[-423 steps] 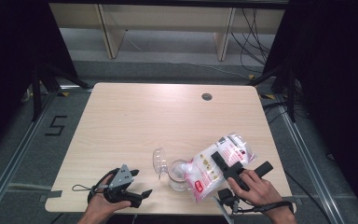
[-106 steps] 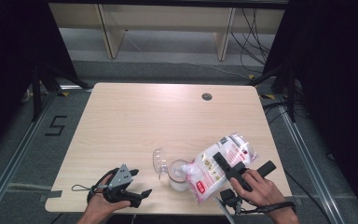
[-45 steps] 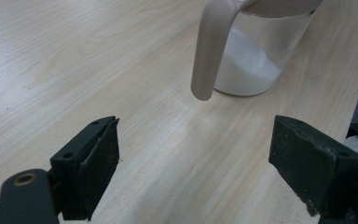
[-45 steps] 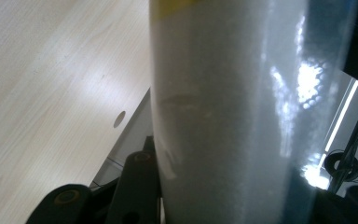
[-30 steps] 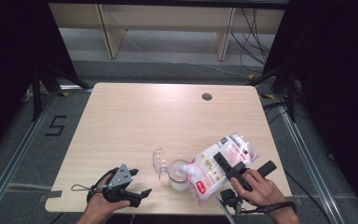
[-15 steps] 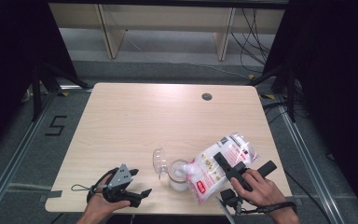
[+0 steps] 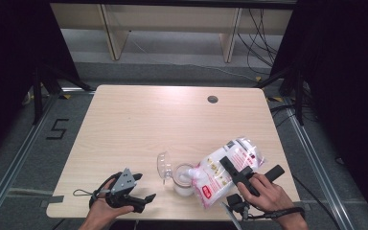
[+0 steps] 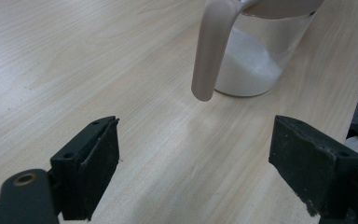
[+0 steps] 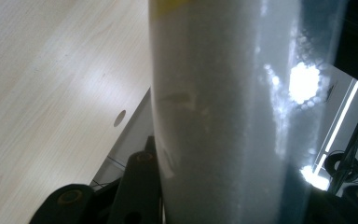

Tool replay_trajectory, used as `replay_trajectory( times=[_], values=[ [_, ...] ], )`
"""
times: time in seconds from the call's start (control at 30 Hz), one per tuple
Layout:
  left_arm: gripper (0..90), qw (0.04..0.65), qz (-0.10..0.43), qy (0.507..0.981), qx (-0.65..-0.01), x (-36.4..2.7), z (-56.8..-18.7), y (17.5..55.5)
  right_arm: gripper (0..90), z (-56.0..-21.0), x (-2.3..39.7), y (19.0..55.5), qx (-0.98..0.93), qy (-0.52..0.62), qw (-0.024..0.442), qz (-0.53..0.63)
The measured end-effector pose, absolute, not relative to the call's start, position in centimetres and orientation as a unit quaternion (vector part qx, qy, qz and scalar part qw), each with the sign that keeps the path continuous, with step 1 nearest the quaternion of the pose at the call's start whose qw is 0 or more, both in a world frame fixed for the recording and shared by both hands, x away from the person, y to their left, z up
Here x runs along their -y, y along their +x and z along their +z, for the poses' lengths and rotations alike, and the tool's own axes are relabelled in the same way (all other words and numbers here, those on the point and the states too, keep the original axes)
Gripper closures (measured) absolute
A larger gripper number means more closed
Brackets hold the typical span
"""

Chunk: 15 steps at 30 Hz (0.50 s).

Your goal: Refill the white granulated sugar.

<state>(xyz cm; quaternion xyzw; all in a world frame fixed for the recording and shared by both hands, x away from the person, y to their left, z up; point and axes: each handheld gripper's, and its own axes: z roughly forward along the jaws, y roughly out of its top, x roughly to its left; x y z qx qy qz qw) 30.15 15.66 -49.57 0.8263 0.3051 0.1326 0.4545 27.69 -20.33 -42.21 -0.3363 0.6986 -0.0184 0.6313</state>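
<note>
A clear glass jar [image 7: 184, 181] with white granules in its bottom stands near the table's front edge, its hinged lid [image 7: 163, 165] flipped open to the left. My right gripper [image 7: 243, 173] is shut on a plastic bag of white granules [image 7: 220, 167], tilted with its lower end at the jar's mouth. In the right gripper view the bag [image 9: 233, 116] fills the space between the jaws. My left gripper [image 7: 141, 201] rests open on the table, left of the jar. In the left gripper view the gripper [image 8: 200, 177] holds nothing, with the jar [image 8: 256, 60] and its lid [image 8: 212, 51] ahead.
The light wooden table [image 7: 139, 124] has a small cable hole [image 7: 212, 99] at the back right. Metal rails and dark floor lie on both sides, and shelving stands beyond the far edge.
</note>
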Motion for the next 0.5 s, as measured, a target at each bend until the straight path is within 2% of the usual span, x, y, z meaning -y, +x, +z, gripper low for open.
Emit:
replay_trajectory(
  times=[0.5],
  values=[
    [15.6, 0.454, 0.132, 0.827, -0.305, -15.68, -49.55, 30.14, 72.1, -42.21, 20.34, 27.68, -0.699, -0.336, 0.631, -0.016]
  ],
)
